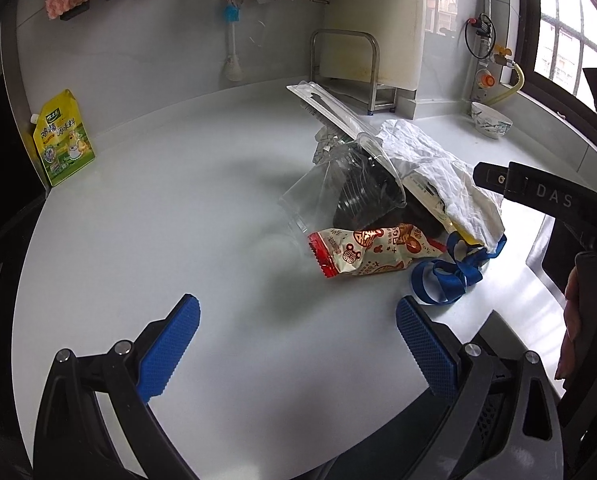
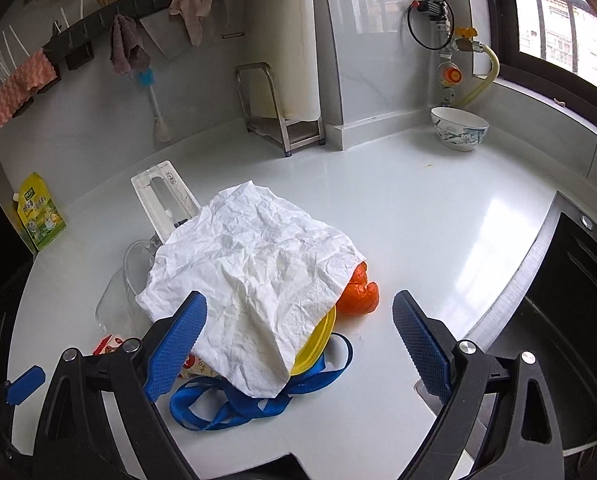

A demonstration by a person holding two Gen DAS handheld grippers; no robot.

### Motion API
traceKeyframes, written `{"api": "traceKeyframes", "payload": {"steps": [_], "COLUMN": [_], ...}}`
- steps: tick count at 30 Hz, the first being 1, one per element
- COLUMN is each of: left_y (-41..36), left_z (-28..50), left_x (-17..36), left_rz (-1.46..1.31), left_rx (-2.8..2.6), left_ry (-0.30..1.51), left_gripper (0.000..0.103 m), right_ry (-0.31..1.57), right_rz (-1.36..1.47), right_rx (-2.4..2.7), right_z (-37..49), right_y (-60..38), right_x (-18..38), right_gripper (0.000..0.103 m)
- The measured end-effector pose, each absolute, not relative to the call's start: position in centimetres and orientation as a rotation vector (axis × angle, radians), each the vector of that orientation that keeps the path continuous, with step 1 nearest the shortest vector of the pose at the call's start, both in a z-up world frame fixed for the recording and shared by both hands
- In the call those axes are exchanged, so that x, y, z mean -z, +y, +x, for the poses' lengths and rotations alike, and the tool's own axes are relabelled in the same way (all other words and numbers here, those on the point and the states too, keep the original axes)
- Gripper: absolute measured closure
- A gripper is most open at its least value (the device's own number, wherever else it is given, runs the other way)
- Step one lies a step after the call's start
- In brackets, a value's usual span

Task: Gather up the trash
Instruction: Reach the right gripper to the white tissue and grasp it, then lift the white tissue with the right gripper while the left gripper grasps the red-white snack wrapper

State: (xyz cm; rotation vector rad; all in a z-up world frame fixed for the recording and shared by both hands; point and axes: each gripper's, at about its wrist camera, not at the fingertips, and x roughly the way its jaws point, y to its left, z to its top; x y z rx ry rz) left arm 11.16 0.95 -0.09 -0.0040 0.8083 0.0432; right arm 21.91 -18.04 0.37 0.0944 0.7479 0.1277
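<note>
A heap of trash lies on the white counter (image 1: 146,220). In the left wrist view it holds a red and cream snack wrapper (image 1: 372,250), a clear plastic cup (image 1: 346,188), a clear blister pack (image 1: 330,110), a crumpled white paper (image 1: 438,168) and a blue ribbon (image 1: 446,276). My left gripper (image 1: 298,344) is open, short of the wrapper. In the right wrist view the white paper (image 2: 254,268) covers a yellow lid (image 2: 318,344), beside an orange scrap (image 2: 358,292) and the blue ribbon (image 2: 234,404). My right gripper (image 2: 300,340) is open, its fingers either side of the paper's near corner.
A yellow-green seasoning pouch (image 1: 64,138) stands at the back left. A patterned bowl (image 2: 458,128) sits near the window corner, and a metal rack (image 2: 278,120) stands by the wall. A dark sink (image 2: 570,292) opens on the right. Cloths and a brush hang on the wall.
</note>
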Motion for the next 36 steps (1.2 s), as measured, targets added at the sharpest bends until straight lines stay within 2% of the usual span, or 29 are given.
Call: {"api": "traceKeyframes", "payload": {"steps": [12,14,15,16,23,25,36], "left_y": [0.9,1.0,1.0,1.1,1.0,0.8,0.4], "left_z": [11.9,12.1,12.2,12.2,12.5,12.6,13.5], "left_x": [0.3,0.4,0.4,0.4,0.5,0.7,0.6], "left_rz": [-0.003,-0.001,-0.003,-0.006,-0.016,-0.020,-0.076], "left_rx": [-0.054,-0.057,-0.057,-0.058,-0.046,-0.041,-0.027], "left_ry": [0.784,0.785,0.784,0.782,0.787,0.790,0.789], "left_gripper": [0.006,0.006,0.006,0.006,0.006,0.006,0.006], "right_ry": [0.780,0.801,0.816,0.820,0.782,0.753,0.654], "right_rz": [0.002,-0.013,-0.020,-0.017,-0.029,-0.017,0.135], "right_rx": [-0.164,-0.178,-0.182,-0.193,-0.229,-0.241,-0.206], "right_z": [24.6,24.7,24.8,24.8,23.5,22.9,20.2], "right_y": [-15.7,-15.5,-15.4,-15.4,-15.3,-15.5,-20.0], "right_x": [0.6,1.0,1.2,1.3,0.1,-0.8,-4.1], "right_gripper": [0.015,0.027,0.041,0.048,0.089,0.094,0.095]}}
